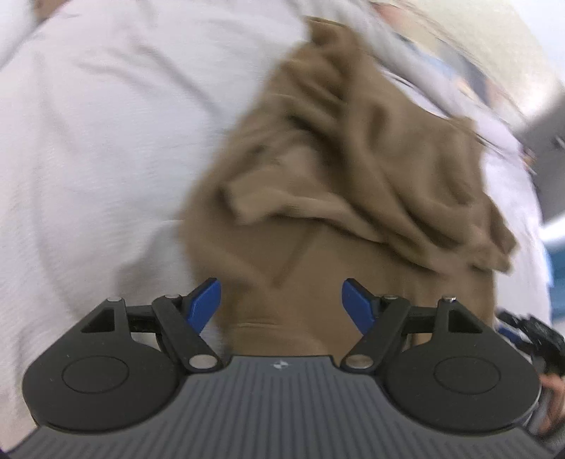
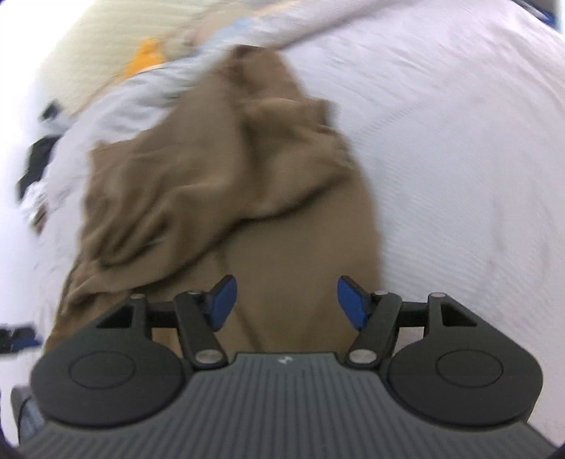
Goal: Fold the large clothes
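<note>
A large tan garment (image 1: 339, 169) lies rumpled on a white bed sheet (image 1: 99, 148), its far part bunched in folds and its near part flat. My left gripper (image 1: 281, 303) hangs over the flat near part with its blue pads wide apart and nothing between them. In the right wrist view the same tan garment (image 2: 226, 183) spreads from the middle to the lower left. My right gripper (image 2: 286, 302) hovers above its smooth near part, jaws apart, gripping nothing. Both views are blurred by motion.
The white sheet (image 2: 452, 148) covers the bed around the garment. An orange item (image 2: 146, 58) and pale blue cloth (image 2: 243, 24) lie at the far edge. Dark objects (image 2: 39, 159) sit at the left. A hand (image 1: 551, 388) with the other gripper shows at the lower right in the left wrist view.
</note>
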Action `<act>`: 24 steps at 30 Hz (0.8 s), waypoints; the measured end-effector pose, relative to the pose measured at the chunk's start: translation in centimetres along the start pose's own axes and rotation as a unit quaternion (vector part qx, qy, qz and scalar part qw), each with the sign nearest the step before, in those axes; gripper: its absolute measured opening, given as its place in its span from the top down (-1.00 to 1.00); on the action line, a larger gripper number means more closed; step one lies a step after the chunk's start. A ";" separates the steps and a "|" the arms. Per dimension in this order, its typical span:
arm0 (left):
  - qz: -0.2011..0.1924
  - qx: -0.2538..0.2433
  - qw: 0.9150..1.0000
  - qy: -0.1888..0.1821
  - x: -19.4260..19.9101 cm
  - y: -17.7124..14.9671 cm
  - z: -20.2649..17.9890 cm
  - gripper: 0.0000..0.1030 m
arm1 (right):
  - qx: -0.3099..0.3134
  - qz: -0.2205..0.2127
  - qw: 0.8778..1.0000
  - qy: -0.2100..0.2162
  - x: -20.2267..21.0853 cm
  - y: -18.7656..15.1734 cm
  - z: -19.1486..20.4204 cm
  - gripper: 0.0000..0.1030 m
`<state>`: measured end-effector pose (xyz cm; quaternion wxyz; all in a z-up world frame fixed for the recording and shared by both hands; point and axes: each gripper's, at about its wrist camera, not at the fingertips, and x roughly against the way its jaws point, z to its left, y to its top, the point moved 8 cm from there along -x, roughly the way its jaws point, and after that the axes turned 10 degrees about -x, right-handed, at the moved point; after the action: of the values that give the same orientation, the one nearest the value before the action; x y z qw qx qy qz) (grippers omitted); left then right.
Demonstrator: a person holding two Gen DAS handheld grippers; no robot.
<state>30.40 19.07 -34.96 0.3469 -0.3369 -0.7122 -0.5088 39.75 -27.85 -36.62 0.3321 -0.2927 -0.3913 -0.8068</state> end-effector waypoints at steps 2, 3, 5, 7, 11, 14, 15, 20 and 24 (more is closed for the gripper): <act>0.008 0.028 1.000 0.006 -0.2 -0.6 1.3 -0.54 | -0.046 0.005 0.999 -0.015 -0.7 0.2 -1.7 -0.28; 0.019 0.041 0.999 -0.001 -0.7 -1.0 1.8 -0.54 | -0.058 0.004 0.998 -0.026 -1.0 0.2 -2.3 -0.28; 0.044 0.063 0.997 -0.013 -1.6 -1.8 2.3 -0.55 | -0.072 0.013 0.997 -0.039 -1.5 0.2 -3.1 -0.29; 0.056 0.071 0.996 -0.008 -2.5 -2.2 2.1 -0.54 | -0.089 0.039 0.994 -0.046 -2.2 -0.1 -3.8 -0.28; 0.066 0.083 0.994 -0.025 -4.2 -2.1 0.7 -0.54 | -0.078 0.068 0.992 -0.070 -2.7 -0.6 -4.3 -0.26; 0.070 0.087 0.993 -0.030 -5.3 -2.1 0.0 -0.54 | -0.040 0.077 0.992 -0.088 -2.6 -1.1 -3.6 -0.27; 0.070 0.085 0.993 -0.030 -5.5 -2.2 -0.3 -0.54 | -0.039 0.079 0.993 -0.084 -2.6 -1.3 -3.3 -0.27; 0.077 0.077 0.994 -0.017 -6.3 -2.3 -0.6 -0.53 | -0.048 0.099 0.991 -0.079 -4.1 -1.8 -3.1 -0.51; 0.071 0.078 0.994 -0.011 -6.4 -2.4 -0.4 -0.52 | -0.019 0.099 0.992 -0.073 -4.5 -2.9 -1.8 -0.50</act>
<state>31.87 17.30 -41.35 0.3999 -0.3638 -0.7278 -0.4219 39.90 -26.52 -42.13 0.3749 -0.3946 -0.3684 -0.7536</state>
